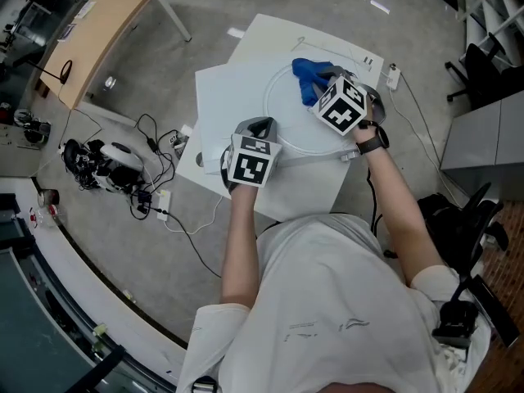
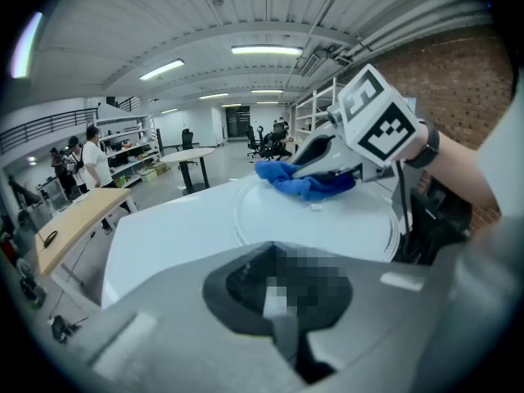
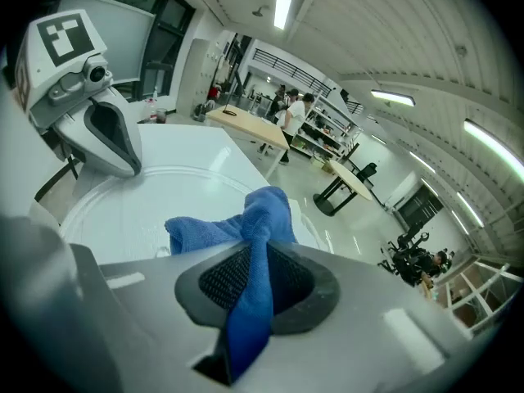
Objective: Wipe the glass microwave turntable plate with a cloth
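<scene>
The round glass turntable plate (image 1: 303,140) lies flat on a white table (image 1: 233,97). A blue cloth (image 1: 305,75) rests bunched on the plate's far side, and my right gripper (image 1: 322,77) is shut on it; in the right gripper view the cloth (image 3: 262,215) runs between the pads and spills forward onto the plate (image 3: 123,211). My left gripper (image 1: 260,126) sits at the plate's near-left rim with its jaws closed there. From the left gripper view the plate (image 2: 352,228) spreads ahead, with the cloth (image 2: 299,185) and the right gripper (image 2: 296,167) at its far edge.
A wooden desk (image 1: 98,31) stands at the far left. Cables and devices (image 1: 123,170) lie on the floor left of the table. A power strip (image 1: 393,76) hangs off the table's right side, and a black chair (image 1: 463,219) stands at the right.
</scene>
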{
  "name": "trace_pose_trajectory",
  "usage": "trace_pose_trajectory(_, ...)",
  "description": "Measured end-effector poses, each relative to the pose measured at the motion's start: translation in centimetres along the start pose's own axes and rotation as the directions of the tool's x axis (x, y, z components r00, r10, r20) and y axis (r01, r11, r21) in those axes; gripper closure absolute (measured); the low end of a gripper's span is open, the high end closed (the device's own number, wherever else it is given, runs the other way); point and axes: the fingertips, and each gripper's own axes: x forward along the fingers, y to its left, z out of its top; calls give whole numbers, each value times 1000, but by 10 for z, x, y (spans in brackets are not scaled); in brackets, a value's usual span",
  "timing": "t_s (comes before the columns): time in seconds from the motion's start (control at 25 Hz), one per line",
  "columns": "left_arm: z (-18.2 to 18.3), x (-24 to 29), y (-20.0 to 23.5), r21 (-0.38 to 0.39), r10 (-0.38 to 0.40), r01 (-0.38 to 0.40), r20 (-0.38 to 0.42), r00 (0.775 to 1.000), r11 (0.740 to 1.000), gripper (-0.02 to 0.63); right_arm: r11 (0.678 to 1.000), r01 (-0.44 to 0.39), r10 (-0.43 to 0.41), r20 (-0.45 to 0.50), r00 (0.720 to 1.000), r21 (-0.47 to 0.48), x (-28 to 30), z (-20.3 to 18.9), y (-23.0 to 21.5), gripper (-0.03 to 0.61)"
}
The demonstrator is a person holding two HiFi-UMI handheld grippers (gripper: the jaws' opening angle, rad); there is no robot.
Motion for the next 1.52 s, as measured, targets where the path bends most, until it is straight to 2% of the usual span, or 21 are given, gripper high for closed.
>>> trace_pose_trajectory(0.24, 1, -4, 0, 4, -3, 3, 8, 1000, 1000, 614, 999, 41, -40, -93, 995, 7, -34, -47, -14, 522)
trace_pose_trajectory(0.52, 0, -3, -1, 2, -5, 5, -3, 1000, 1000, 614, 1000, -8, 5, -118, 993, -24, -77, -74, 22, 522)
trace_pose_trajectory(0.8, -4, -4, 3, -13, 17, -17, -21, 1000, 1000, 614, 988, -131, 128, -35, 991, -81, -85, -39, 89, 525)
trace_pose_trajectory(1.0, -7, -6, 1, -11, 24, -24, -23, 999, 1000, 614, 975, -198, 201, 24, 979, -101, -68, -6, 111, 525)
trace_pose_trajectory(1.16, -11, -7, 1, 6, 22, -22, -10, 1000, 1000, 614, 974, -189, 196, 43, 980, -123, -47, 21, 113, 523)
trace_pose_trajectory(1.28, -8, -5, 1, 5, 17, -17, -10, 1000, 1000, 614, 978, -167, 174, 47, 984, -126, -29, 35, 95, 522)
trace_pose_trajectory(1.52, -6, -3, -2, 4, 13, -13, -11, 1000, 1000, 614, 995, -62, 62, 3, 998, -76, -5, 27, 41, 520)
